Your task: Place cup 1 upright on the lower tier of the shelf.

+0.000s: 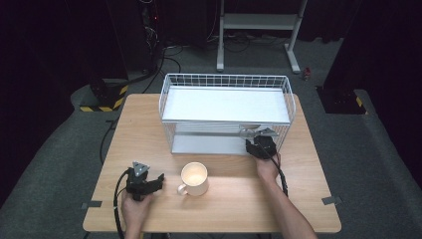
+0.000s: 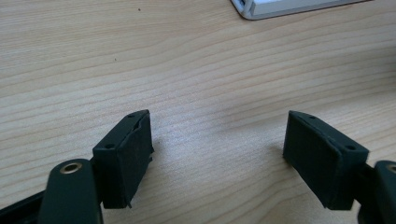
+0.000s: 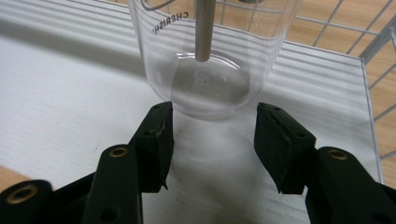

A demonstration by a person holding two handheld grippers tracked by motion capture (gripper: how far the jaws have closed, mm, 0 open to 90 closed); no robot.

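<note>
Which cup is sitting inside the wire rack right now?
The clear glass. It stands on the white lower shelf of the wire rack, while the cream mug stands outside on the wooden table in front of the rack.

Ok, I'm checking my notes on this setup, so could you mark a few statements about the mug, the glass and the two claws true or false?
1. The cream mug stands upright on the table, outside the wire rack. True.
2. The left claw grips the mug by its handle. False: its jaws stand wide apart with bare wood between them.
3. The right claw is inside the rack, with the base of a clear glass at its jaw tips. True.
4. The clear glass is empty. False: a pale rod shows inside it.
5. The mug lies in the rack's lower level. False: it stands on the table in front of the rack.
</note>
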